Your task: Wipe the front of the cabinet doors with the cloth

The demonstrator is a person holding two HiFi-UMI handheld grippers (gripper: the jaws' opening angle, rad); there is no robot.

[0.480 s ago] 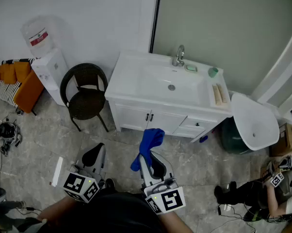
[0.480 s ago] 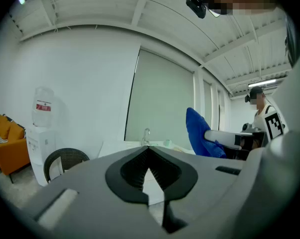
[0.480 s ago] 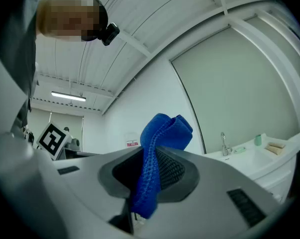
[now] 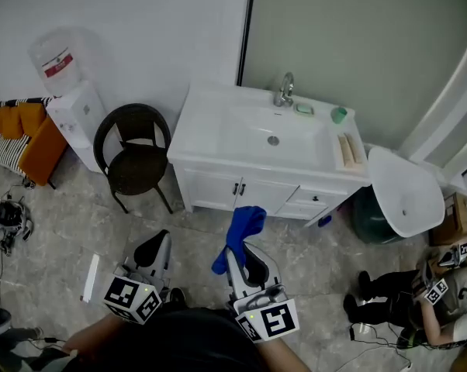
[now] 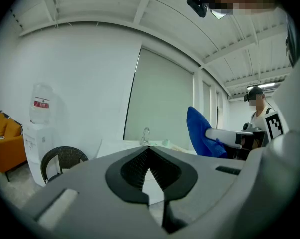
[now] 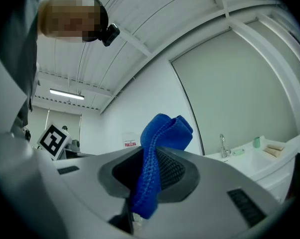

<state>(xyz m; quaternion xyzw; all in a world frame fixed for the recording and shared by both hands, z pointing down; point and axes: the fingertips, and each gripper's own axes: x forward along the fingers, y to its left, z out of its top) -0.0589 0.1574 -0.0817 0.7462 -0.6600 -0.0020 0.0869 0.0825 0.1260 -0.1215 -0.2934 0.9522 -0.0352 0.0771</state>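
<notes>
A white vanity cabinet stands against the wall, its two doors facing me with dark handles. My right gripper is shut on a blue cloth that sticks up from the jaws; the blue cloth fills the middle of the right gripper view. It is held short of the cabinet front, over the floor. My left gripper hangs to the left, shut with nothing in it. In the left gripper view, the blue cloth shows at right.
A dark wicker chair stands left of the cabinet, beside a water dispenser. A white basin and a green bin sit at right. A seated person is at lower right. An orange sofa is far left.
The view has shifted slightly; both grippers and the cloth hold about the same place before the cabinet.
</notes>
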